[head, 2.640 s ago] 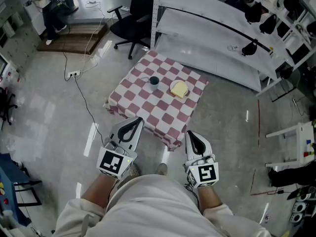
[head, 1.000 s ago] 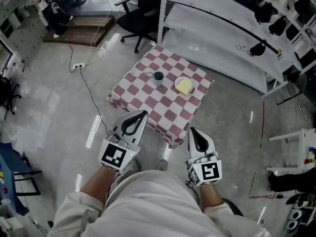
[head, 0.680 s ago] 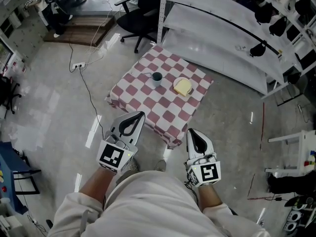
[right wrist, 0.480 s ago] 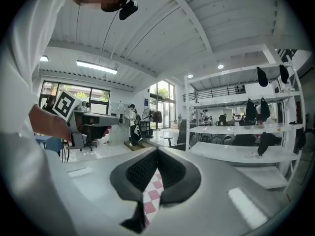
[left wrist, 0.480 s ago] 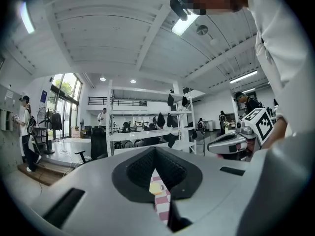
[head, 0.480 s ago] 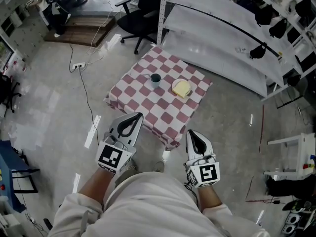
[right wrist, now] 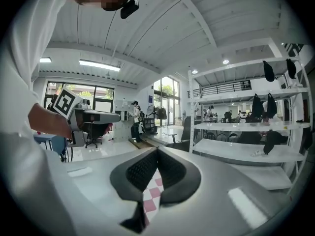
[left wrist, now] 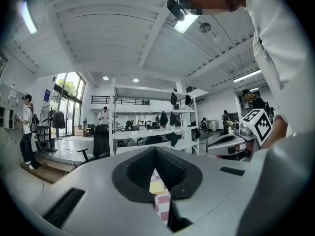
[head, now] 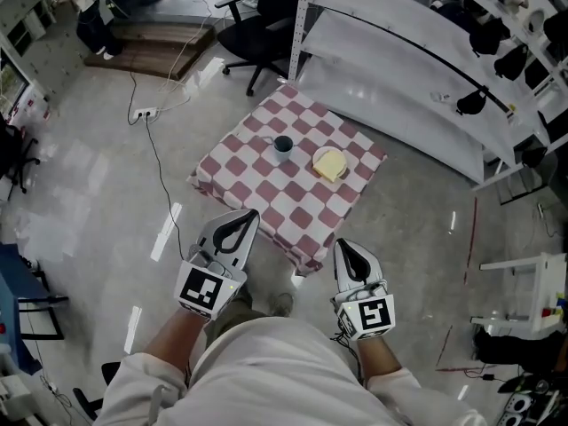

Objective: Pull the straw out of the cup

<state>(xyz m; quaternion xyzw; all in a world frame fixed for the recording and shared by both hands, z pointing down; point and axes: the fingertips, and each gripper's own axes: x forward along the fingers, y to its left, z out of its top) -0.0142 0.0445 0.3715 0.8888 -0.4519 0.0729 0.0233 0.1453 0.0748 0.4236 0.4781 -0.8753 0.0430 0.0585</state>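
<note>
The table (head: 293, 209) stands on open floor (head: 89, 193), and the near half of its cloth is bare, so its near corner is open to approach. On the table's far half a cup (head: 282, 148) and a yellow block (head: 327, 162) just to the right of it stand apart, with a gap between them. A shelf rack (head: 399, 60) runs close behind the table's far-right edge and narrows that side. An office chair (head: 253, 34) sits beyond the table's far corner. A power strip (head: 142, 112) and its cable lie on the floor to the left of the table.
</note>
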